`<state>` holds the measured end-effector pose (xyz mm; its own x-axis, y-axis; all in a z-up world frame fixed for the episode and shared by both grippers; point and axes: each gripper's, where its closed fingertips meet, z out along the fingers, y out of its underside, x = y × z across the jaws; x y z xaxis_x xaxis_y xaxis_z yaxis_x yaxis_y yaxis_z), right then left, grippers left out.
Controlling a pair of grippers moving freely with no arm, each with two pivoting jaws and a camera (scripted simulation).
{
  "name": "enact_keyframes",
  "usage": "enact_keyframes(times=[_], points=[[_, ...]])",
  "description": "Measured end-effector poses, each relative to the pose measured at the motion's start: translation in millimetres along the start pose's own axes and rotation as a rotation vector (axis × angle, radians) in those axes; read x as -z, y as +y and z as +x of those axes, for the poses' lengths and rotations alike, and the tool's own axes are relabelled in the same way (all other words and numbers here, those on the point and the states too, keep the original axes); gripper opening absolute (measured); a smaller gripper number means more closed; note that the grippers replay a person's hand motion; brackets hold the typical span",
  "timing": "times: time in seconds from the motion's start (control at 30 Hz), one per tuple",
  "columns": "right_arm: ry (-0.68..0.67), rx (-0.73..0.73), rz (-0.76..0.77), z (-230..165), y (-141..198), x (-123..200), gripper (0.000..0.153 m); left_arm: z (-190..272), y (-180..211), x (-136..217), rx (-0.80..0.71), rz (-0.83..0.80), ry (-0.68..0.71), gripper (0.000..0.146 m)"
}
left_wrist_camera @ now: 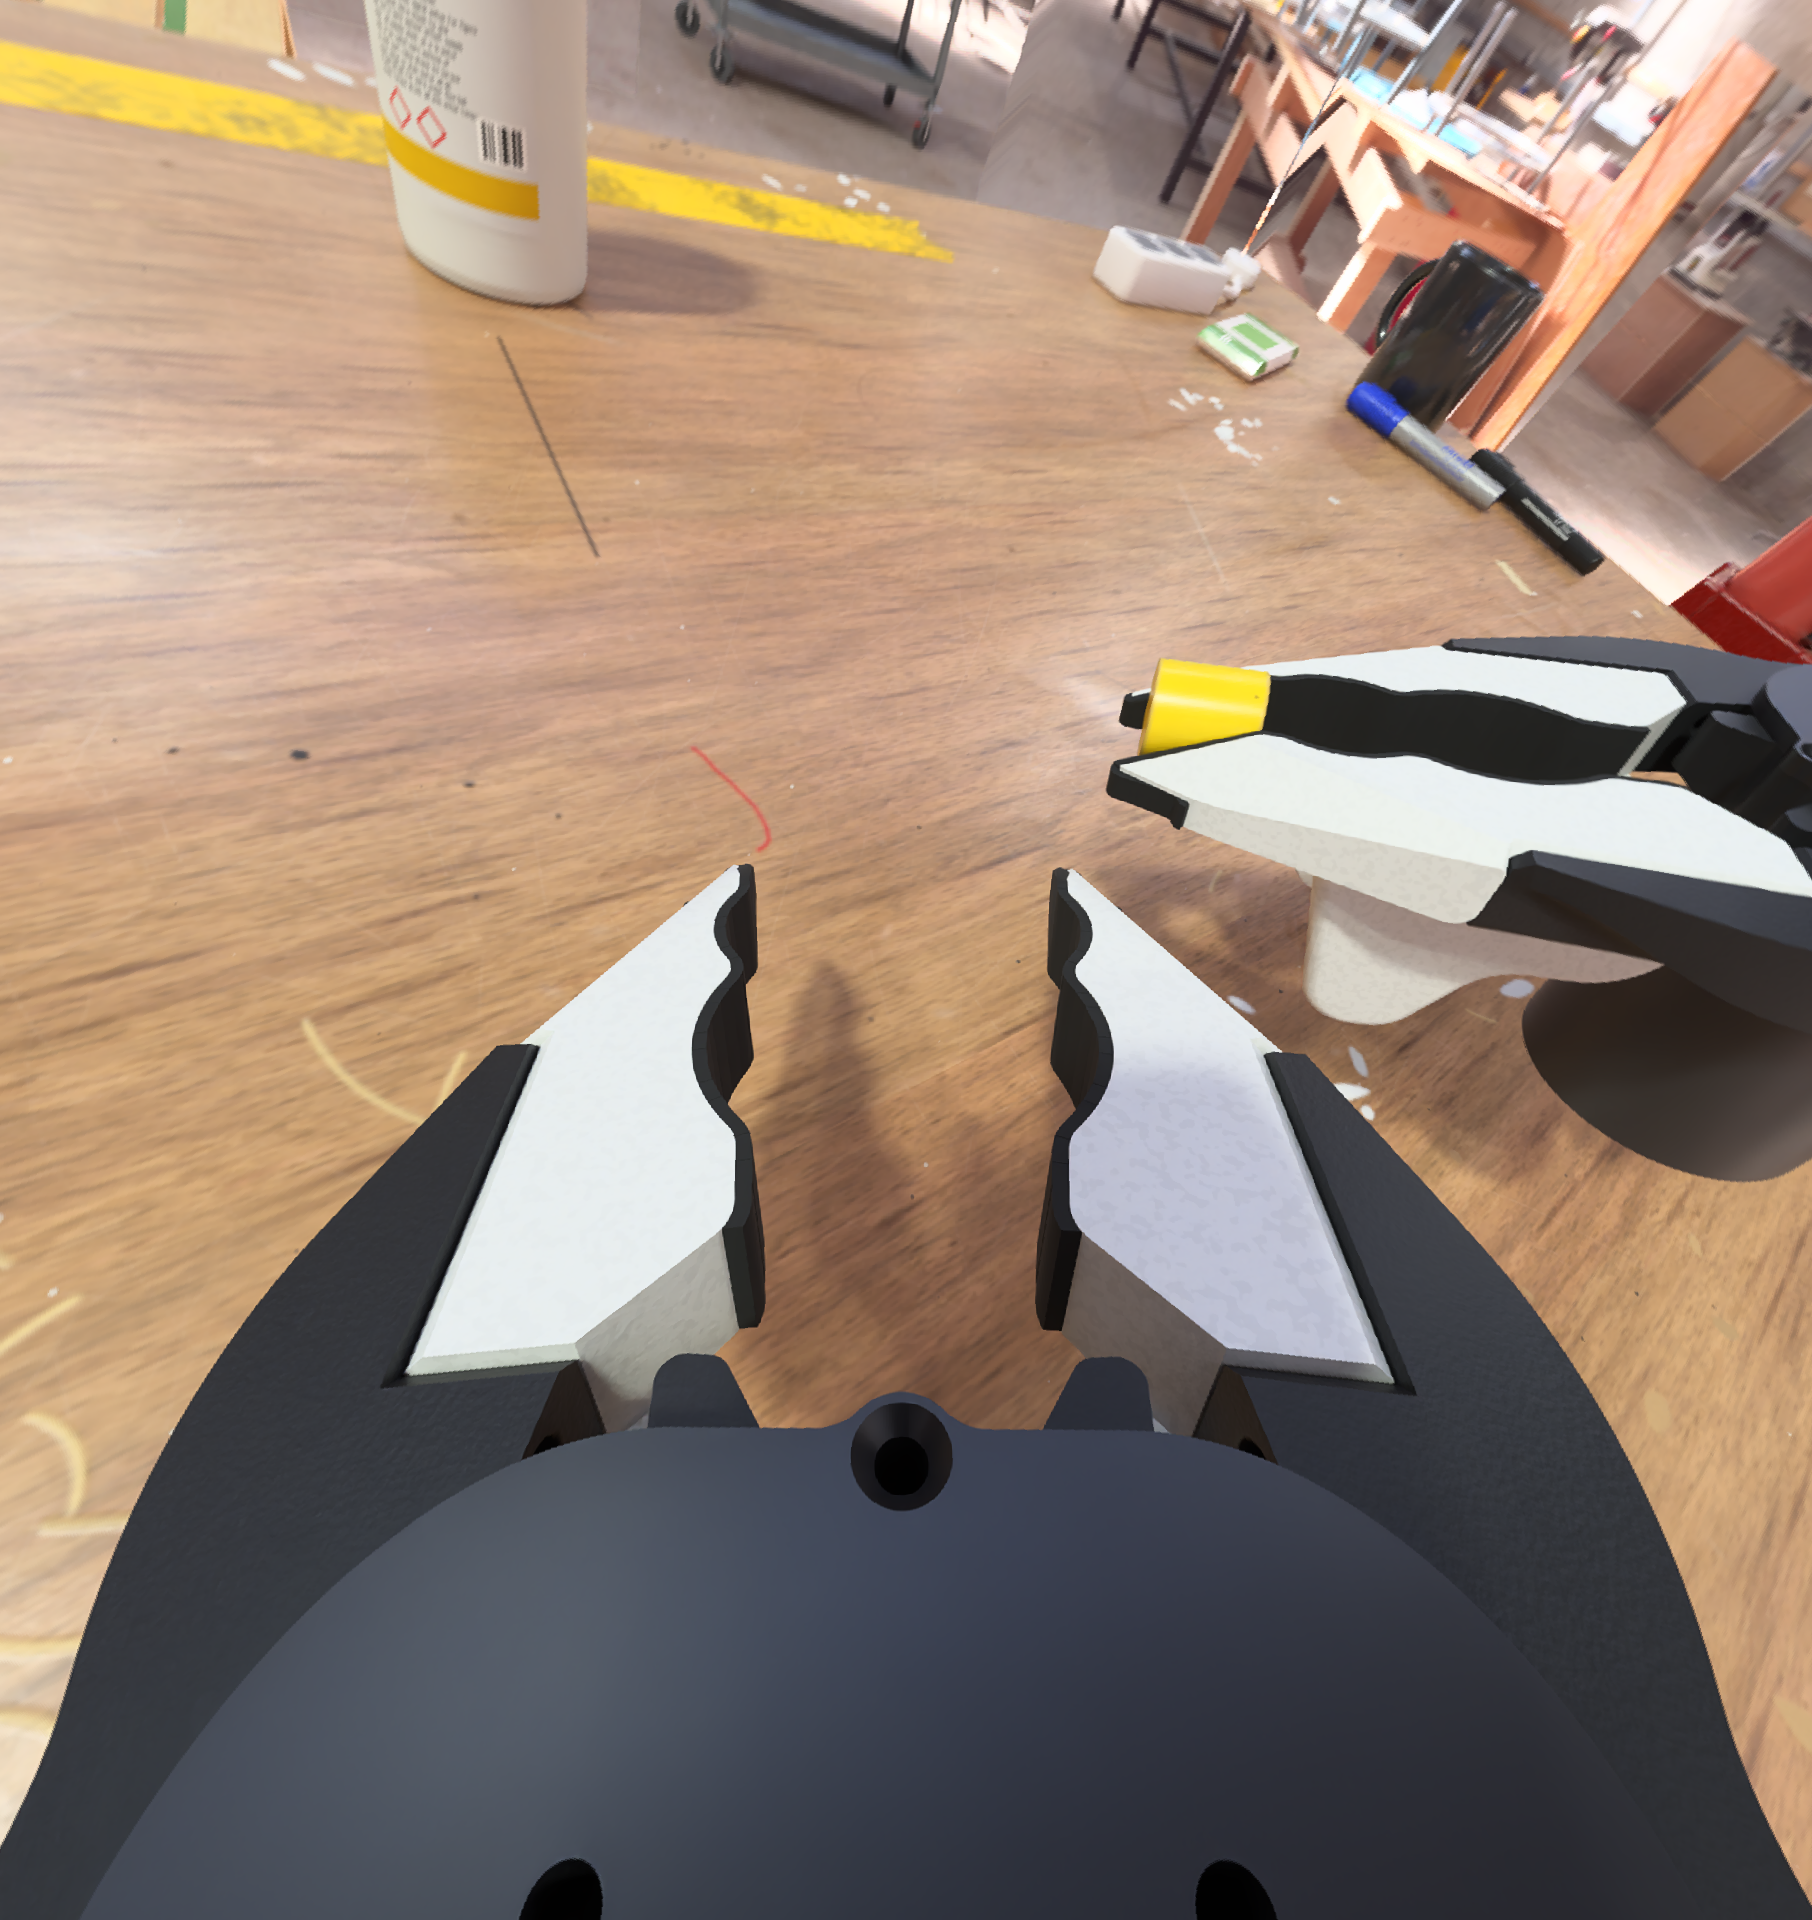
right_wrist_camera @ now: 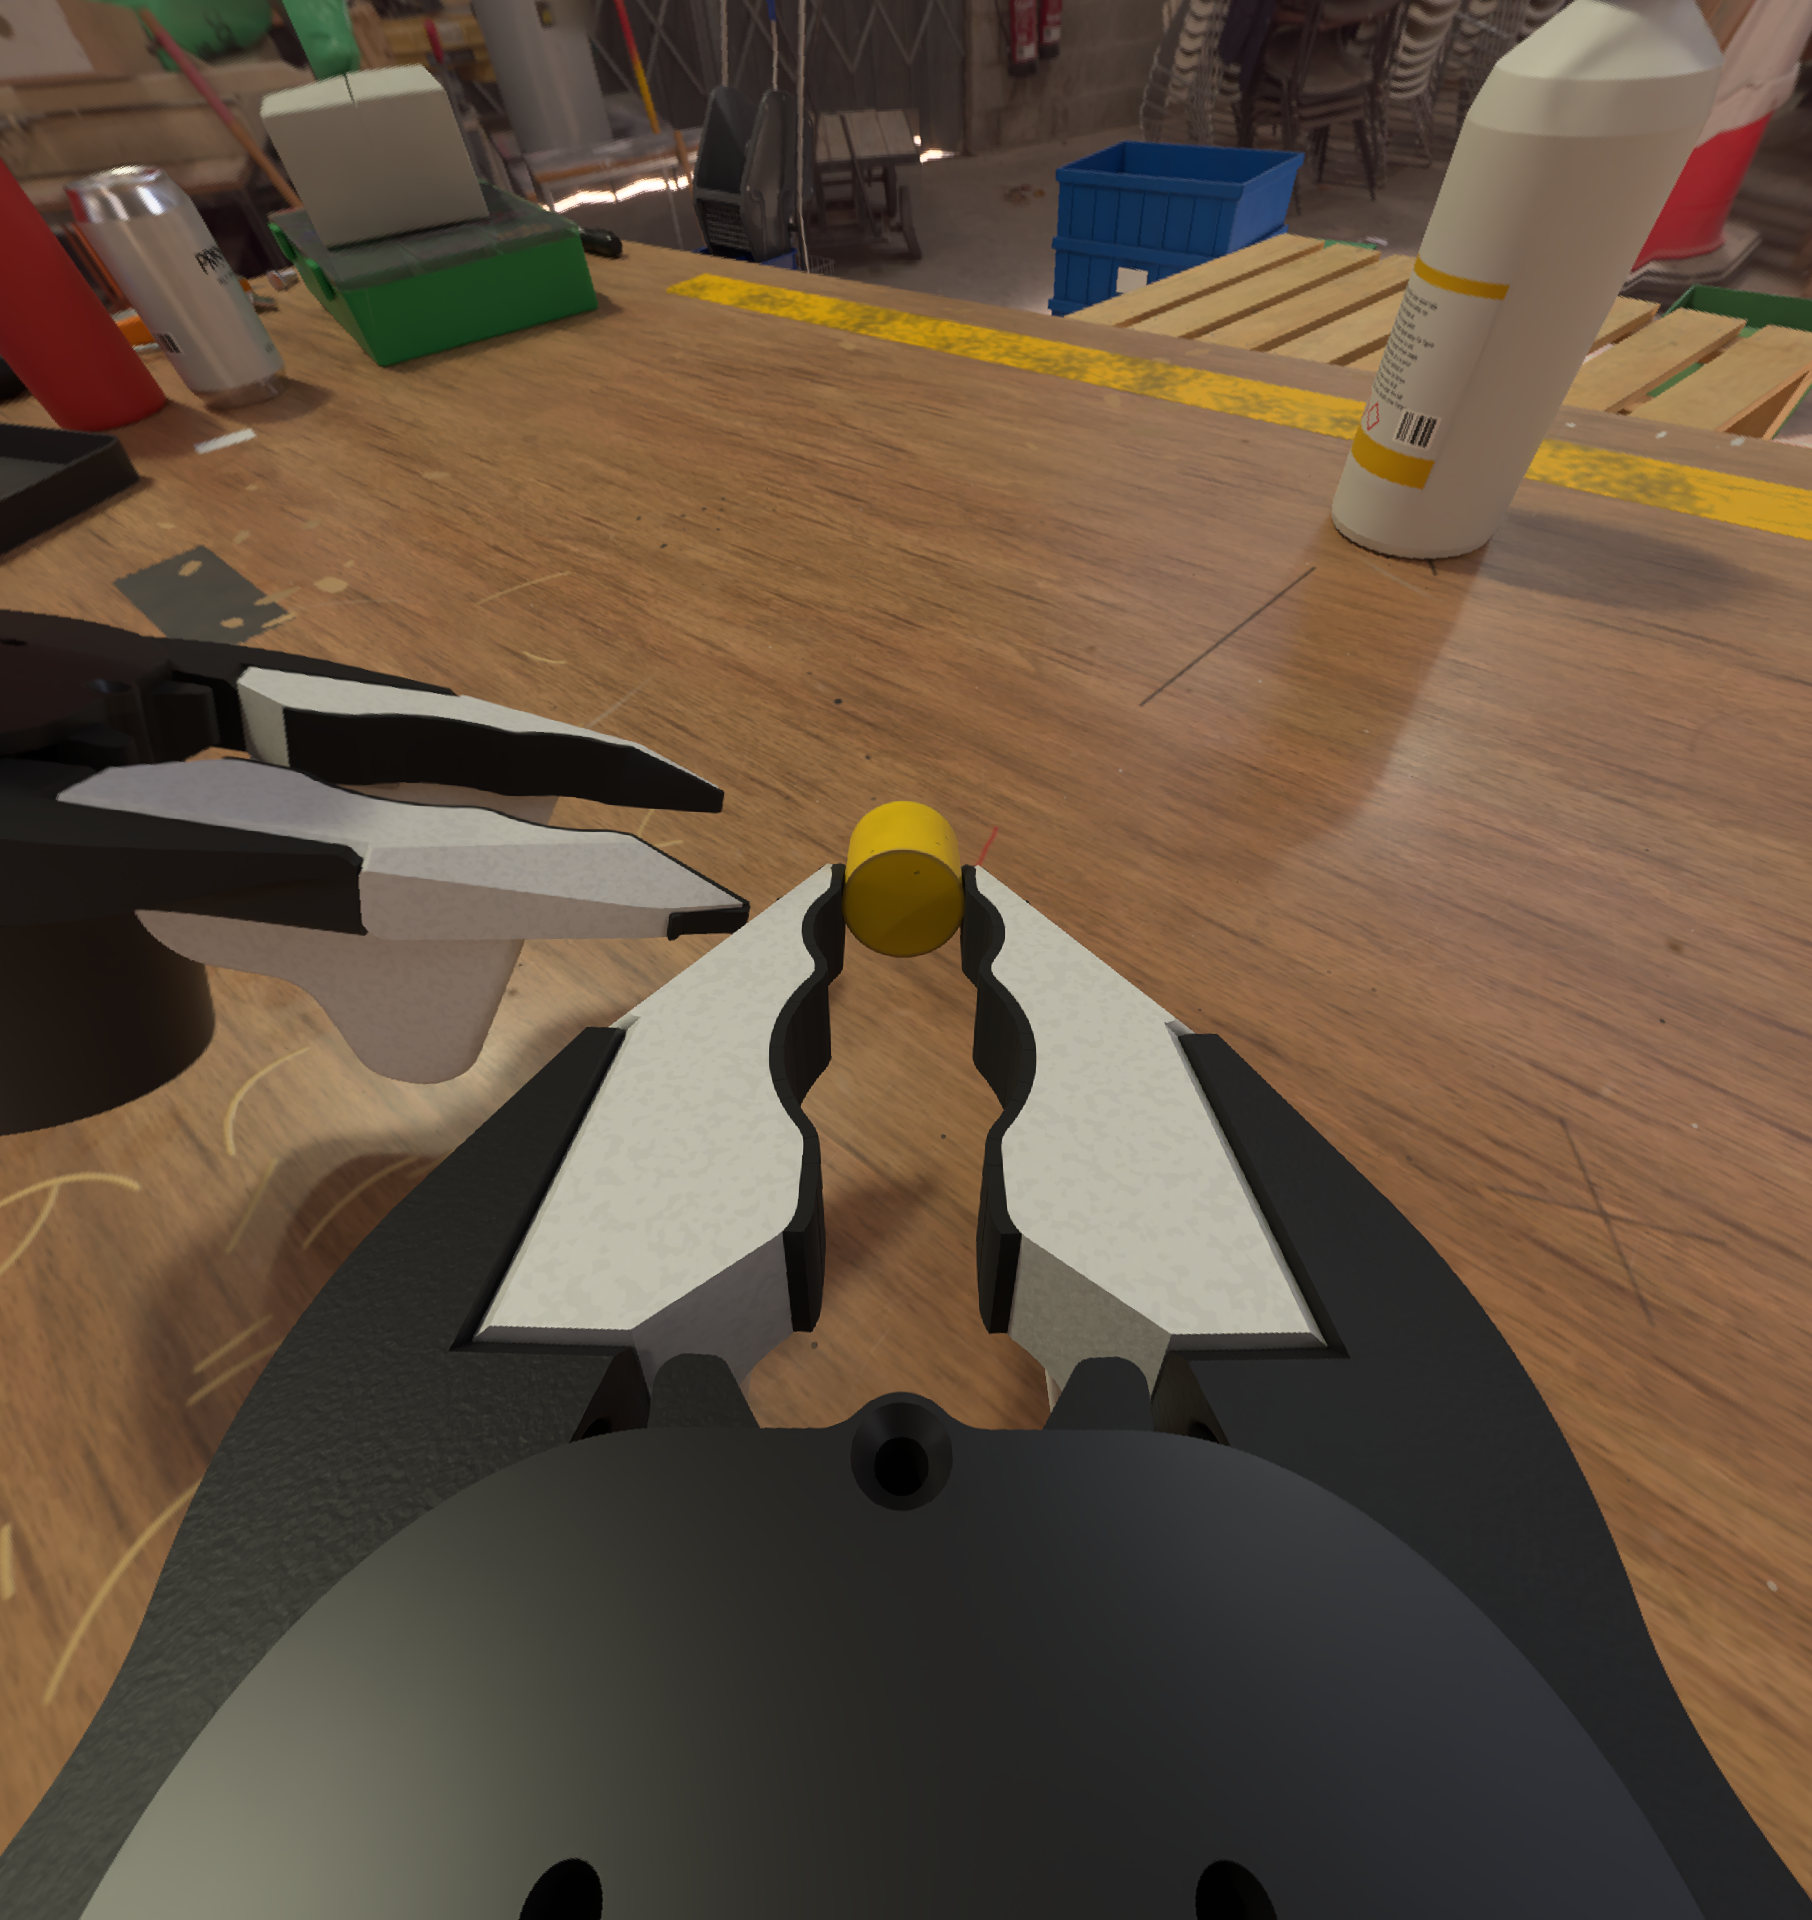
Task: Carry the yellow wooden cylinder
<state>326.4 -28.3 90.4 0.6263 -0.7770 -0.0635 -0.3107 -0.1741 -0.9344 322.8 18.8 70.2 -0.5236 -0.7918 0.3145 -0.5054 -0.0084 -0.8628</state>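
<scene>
The yellow wooden cylinder (right_wrist_camera: pixel 902 891) lies on its side, pinched between the tips of my right gripper (right_wrist_camera: pixel 902 883), above the wooden table (right_wrist_camera: pixel 1089 727). In the left wrist view the same cylinder (left_wrist_camera: pixel 1203 707) sticks out of the right gripper's tips (left_wrist_camera: pixel 1141 748) at the right. My left gripper (left_wrist_camera: pixel 902 878) is open and empty, its fingers wide apart over the table. In the right wrist view it (right_wrist_camera: pixel 730 857) shows at the left, its tips close beside the right gripper's left fingertip.
A white bottle with a yellow band (left_wrist_camera: pixel 486 145) (right_wrist_camera: pixel 1484 312) stands at the back. Markers (left_wrist_camera: pixel 1453 457), a black mug (left_wrist_camera: pixel 1453 332) and small boxes (left_wrist_camera: pixel 1162 268) lie at the far right. A can (right_wrist_camera: pixel 185 291), a green box (right_wrist_camera: pixel 445 281), a red post (right_wrist_camera: pixel 29 270) and a black tray (right_wrist_camera: pixel 8 488) stand at the left.
</scene>
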Motion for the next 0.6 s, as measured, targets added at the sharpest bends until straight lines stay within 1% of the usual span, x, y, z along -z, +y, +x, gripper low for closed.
enact_keyframes(times=[0.07, 0.23, 0.33, 0.5, 0.6], points=[[0.007, -0.001, -0.007, 0.0, 2.8, -1.8, 0.021, -2.0, 1.1, 0.3, 0.015, -0.012, -0.025, 0.056], [0.032, 0.004, 0.023, -3.9, -2.4, -2.4, 0.021, -1.9, -4.0, 8.4, 0.021, 0.044, -0.113, 0.054], [0.041, 0.016, 0.03, -5.0, -3.5, -2.4, 0.021, -2.9, -2.3, 7.3, 0.04, 0.041, -0.097, 0.054], [0.025, -0.024, 0.024, -4.5, -0.6, -3.9, 0.021, -3.2, 0.2, 5.8, 0.07, 0.04, -0.084, 0.055], [0.035, -0.03, 0.036, -5.6, -2.5, -3.9, 0.021, -4.3, 1.9, 5.0, 0.092, 0.041, -0.093, 0.058]])
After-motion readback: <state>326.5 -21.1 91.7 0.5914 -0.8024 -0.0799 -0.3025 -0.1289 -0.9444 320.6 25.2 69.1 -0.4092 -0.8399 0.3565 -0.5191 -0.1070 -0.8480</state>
